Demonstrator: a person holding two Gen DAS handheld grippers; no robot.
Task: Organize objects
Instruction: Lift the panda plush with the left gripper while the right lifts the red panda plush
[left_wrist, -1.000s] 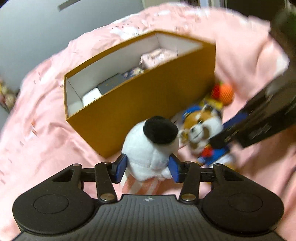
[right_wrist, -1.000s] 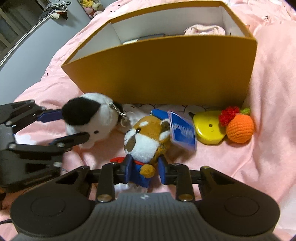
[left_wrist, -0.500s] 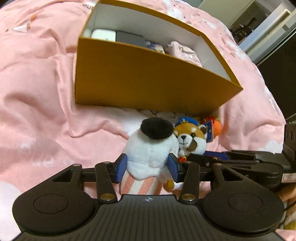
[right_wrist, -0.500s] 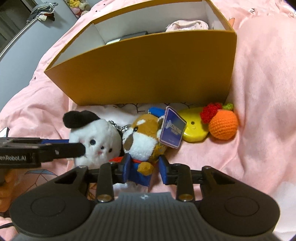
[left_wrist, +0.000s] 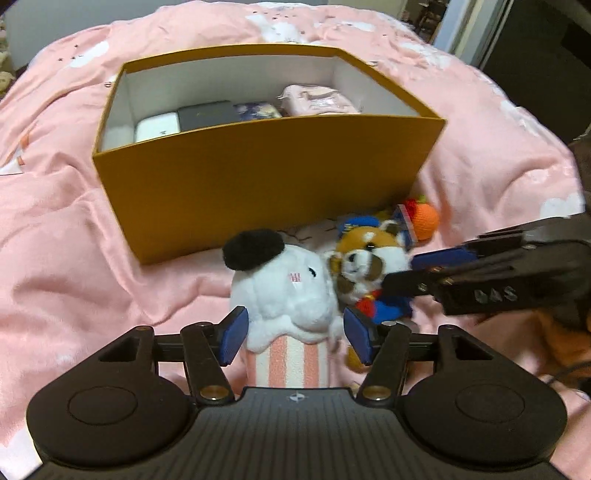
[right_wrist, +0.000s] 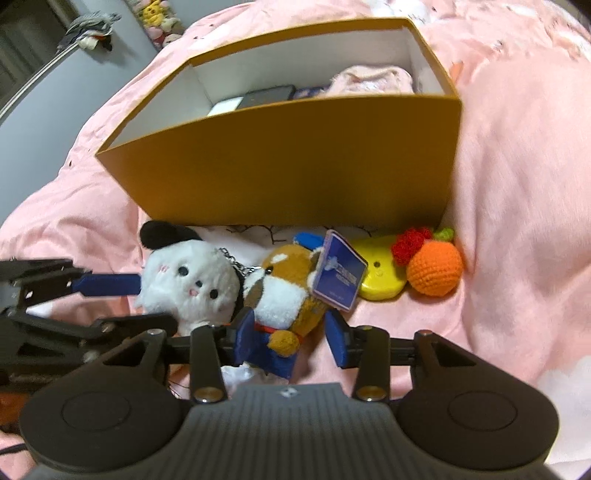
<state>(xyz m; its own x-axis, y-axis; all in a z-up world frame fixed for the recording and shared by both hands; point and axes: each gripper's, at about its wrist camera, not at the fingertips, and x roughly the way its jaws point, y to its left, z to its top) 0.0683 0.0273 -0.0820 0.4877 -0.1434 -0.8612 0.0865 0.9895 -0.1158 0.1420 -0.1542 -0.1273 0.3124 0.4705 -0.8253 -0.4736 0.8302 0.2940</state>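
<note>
In front of the 1 box, on the pink bedding, lay 2 plush toys, 1 white and 1 brown, each between the pads of 1 of 2 grippers, left and right, whose jaws had just been opening, both now slack around their toys where a second earlier they pinched them.

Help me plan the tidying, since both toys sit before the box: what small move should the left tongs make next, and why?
Probably ease the left tongs straight back. Their jaws have just been opening, and the pads stand clear of the white plush between them, which rests on the blanket before the box, seemingly placed.
</note>
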